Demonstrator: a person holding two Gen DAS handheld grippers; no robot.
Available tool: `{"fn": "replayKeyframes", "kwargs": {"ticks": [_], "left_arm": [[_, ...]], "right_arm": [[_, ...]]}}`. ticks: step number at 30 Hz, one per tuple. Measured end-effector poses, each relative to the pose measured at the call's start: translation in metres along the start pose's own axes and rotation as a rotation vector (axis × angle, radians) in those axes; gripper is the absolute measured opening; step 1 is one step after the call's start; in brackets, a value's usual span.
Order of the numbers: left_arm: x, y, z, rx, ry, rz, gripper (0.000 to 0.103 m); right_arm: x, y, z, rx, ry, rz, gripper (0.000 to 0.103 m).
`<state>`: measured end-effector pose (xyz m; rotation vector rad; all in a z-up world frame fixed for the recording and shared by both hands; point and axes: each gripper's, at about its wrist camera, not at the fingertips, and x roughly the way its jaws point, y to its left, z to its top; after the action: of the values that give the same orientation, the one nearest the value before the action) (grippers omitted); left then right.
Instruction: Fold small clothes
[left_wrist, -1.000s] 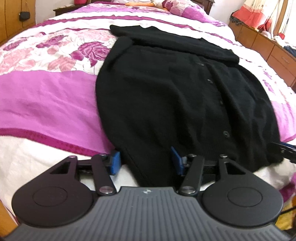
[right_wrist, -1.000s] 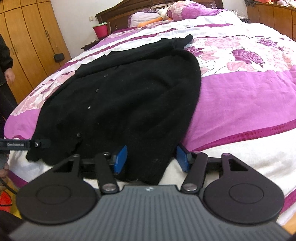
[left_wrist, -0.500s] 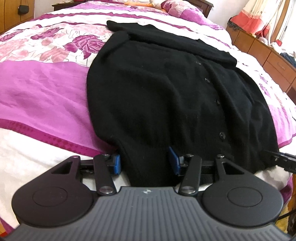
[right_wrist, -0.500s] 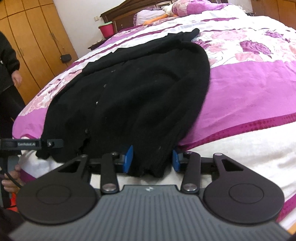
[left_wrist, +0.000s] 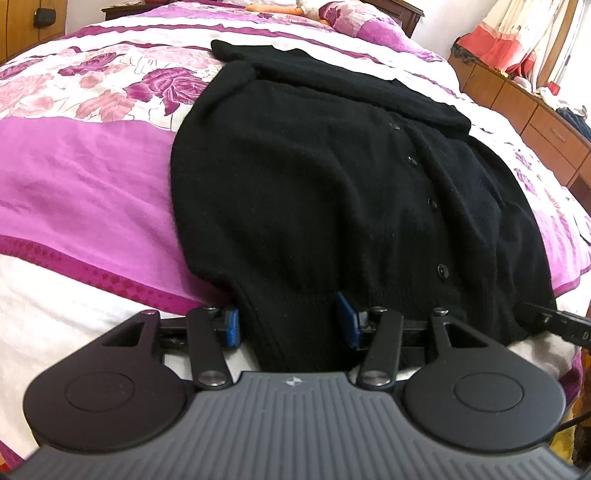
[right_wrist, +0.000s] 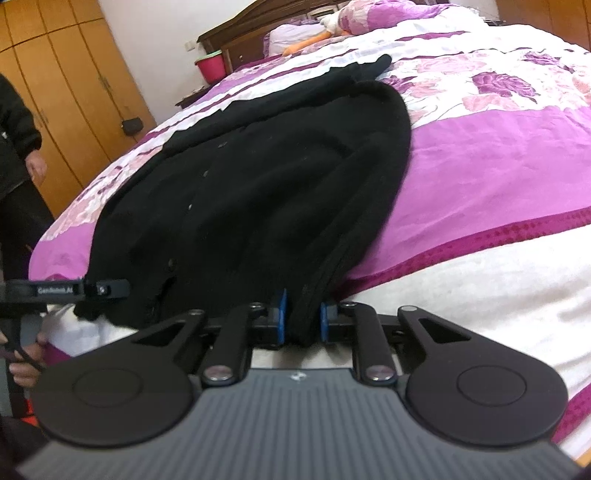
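The black cardigan (left_wrist: 332, 192) is lying flat on the bed (left_wrist: 74, 192); soft, limp knit. The right gripper (right_wrist: 302, 320), jaws just closing, is pinching its near hem; the left gripper (left_wrist: 288, 325) is straddling the hem, spread.

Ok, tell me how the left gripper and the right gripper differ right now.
The left gripper stands open, its pads apart with the black cardigan's hem lying loose between them; the right gripper has just been closing and now pinches a bunched fold of the hem. The left gripper sits at the cardigan's left corner, the right gripper at its right corner. Both reach in from the near edge of the bed.
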<state>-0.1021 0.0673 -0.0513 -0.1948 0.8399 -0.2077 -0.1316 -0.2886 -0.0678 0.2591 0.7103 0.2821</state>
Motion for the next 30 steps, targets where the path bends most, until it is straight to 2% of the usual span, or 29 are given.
{"fn": "replayKeyframes", "kwargs": {"ticks": [2,4,7,14,20,22,23,25,30], "left_arm": [[-0.002,0.001,-0.001,-0.002,-0.011,-0.006,0.054],[-0.004,0.005,-0.003,-0.016,-0.021,-0.009,0.042],[-0.006,0.015,-0.003,-0.061,-0.026,-0.032,0.037],[-0.001,0.005,0.0,-0.003,-0.009,0.002,0.038],[0.001,0.007,-0.002,-0.003,-0.019,-0.014,0.038],[0.001,0.008,-0.002,-0.004,-0.02,-0.019,0.038],[-0.001,0.008,-0.002,-0.003,-0.025,-0.021,0.035],[-0.008,0.01,-0.002,-0.015,-0.044,-0.037,0.013],[-0.027,0.02,0.0,-0.091,-0.079,-0.096,0.009]], "right_arm": [[0.001,0.001,-0.001,-0.011,-0.004,-0.002,0.018],[0.001,0.001,-0.003,-0.023,-0.013,-0.004,0.018],[0.002,0.001,-0.004,-0.018,-0.013,-0.001,0.018],[0.004,-0.005,-0.002,0.016,-0.006,0.018,0.018],[0.002,-0.002,-0.002,0.039,-0.024,0.006,0.017],[0.001,-0.002,-0.001,0.049,-0.033,0.007,0.011],[0.0,-0.003,0.0,0.065,-0.037,0.013,0.01],[-0.005,-0.006,0.002,0.098,-0.054,0.031,0.01],[-0.022,-0.007,0.009,0.136,-0.122,0.074,0.01]]}}
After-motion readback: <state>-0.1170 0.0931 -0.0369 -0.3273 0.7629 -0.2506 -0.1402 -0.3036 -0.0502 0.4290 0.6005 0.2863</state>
